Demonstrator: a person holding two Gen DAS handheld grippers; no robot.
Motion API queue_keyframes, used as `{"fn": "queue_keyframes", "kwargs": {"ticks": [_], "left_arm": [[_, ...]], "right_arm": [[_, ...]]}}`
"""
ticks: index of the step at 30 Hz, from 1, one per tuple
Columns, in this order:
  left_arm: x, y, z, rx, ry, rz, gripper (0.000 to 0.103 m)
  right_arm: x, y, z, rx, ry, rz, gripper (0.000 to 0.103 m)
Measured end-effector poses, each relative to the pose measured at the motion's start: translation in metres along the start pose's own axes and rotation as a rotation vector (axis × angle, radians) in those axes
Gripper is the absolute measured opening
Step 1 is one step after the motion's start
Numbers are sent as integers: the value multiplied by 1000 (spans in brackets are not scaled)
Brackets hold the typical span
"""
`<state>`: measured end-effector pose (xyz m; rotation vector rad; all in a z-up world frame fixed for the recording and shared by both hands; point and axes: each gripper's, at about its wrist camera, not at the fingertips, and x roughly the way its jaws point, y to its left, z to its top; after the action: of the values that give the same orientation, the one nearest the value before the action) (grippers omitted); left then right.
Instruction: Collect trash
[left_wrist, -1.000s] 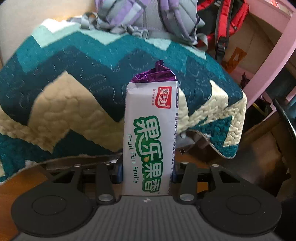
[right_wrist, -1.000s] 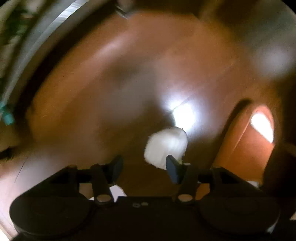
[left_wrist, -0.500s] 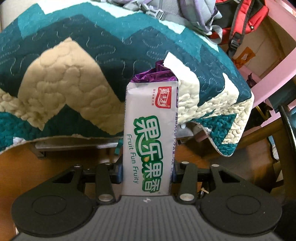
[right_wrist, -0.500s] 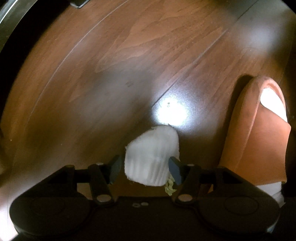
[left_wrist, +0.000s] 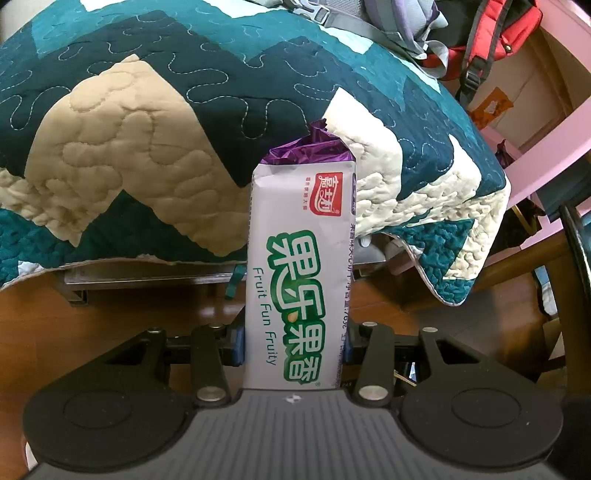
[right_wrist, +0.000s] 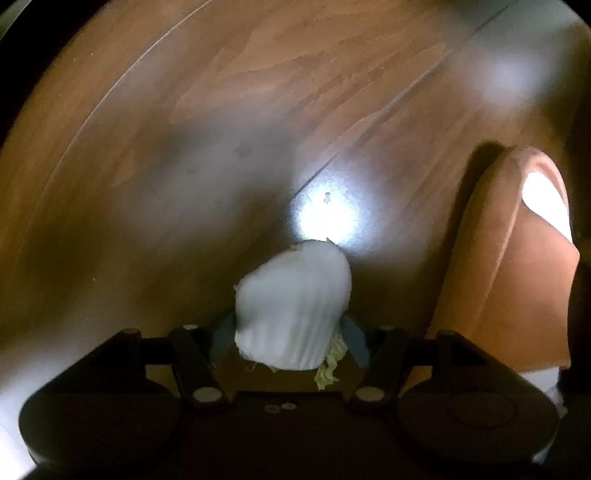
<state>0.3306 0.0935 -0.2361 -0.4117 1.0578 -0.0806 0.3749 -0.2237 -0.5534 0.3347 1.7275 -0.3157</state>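
I see a white snack wrapper (left_wrist: 299, 284) with green letters standing upright, and a crumpled white paper cup (right_wrist: 293, 314) lying over the wooden floor.

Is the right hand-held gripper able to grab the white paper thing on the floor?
Probably yes. The right hand-held gripper already has the white crumpled paper between its fingers, nothing blocks it, and the orange slipper sits off to the side.

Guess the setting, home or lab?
Likely a home bedroom: a quilt draped over what looks like a bed, backpacks piled behind it, and a wood floor.
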Motion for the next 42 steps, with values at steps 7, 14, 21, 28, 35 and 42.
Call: {"fn": "queue_keyframes", "kwargs": {"ticks": [7, 14, 21, 28, 35, 42], "left_arm": [[2, 0, 0, -3, 11, -1, 43], [-1, 1, -1, -2, 4, -3, 43], [-11, 2, 2, -13, -26, -22, 43], [-25, -2, 3, -10, -69, -36, 43], [-45, -17, -12, 8, -88, -57, 43], [-96, -41, -28, 15, -167, -83, 43]], "right_arm": [[-3, 5, -4, -27, -25, -9, 67], [-12, 30, -12, -163, -28, -75, 54], [-56, 52, -30, -257, -92, -35, 53], [-146, 72, -59, -355, -197, 63, 53], [-261, 66, -102, -478, -375, 177, 53], [-371, 40, -146, -601, -567, 271, 53]]}}
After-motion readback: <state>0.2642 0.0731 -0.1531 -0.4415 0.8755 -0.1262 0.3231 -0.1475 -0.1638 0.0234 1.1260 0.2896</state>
